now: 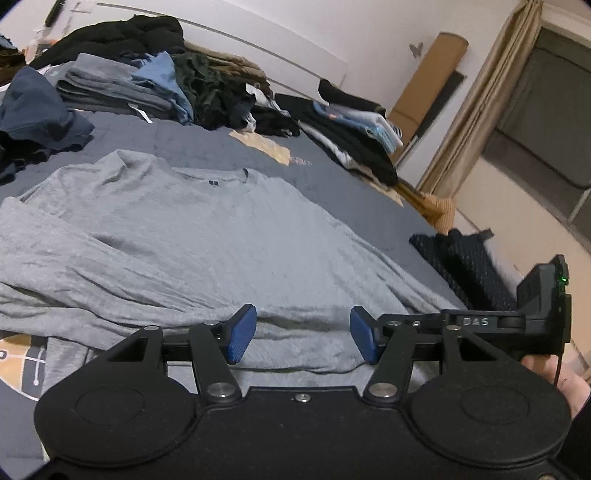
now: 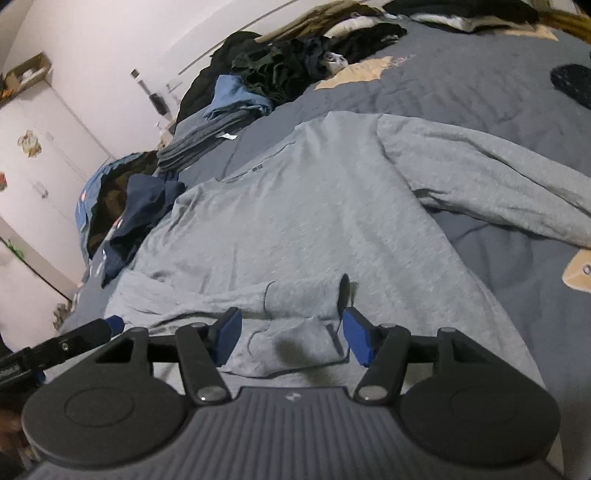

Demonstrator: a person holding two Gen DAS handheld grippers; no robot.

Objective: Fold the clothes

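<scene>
A grey long-sleeve shirt [image 1: 207, 236] lies flat, collar away from me, on the blue-grey bed cover [image 1: 207, 140]. My left gripper [image 1: 303, 334] hovers open just above the shirt's near edge, its blue pads [image 1: 242, 334] wide apart with nothing pinched between them. In the right wrist view the same shirt [image 2: 314, 221] has one sleeve [image 2: 498, 177] stretched out to the right. The other sleeve is folded across the body, its cuff [image 2: 295, 325] under my open right gripper [image 2: 293, 339]. The left gripper's finger [image 2: 92, 332] shows at the left edge there.
Folded grey clothes [image 1: 110, 85], dark piles [image 1: 122, 33] and a navy garment [image 1: 33, 110] crowd the far side of the bed. Another folded stack [image 1: 354, 129] and a dark dotted cloth [image 1: 458, 266] lie on the right. White wardrobe doors [image 2: 37, 166] stand at left.
</scene>
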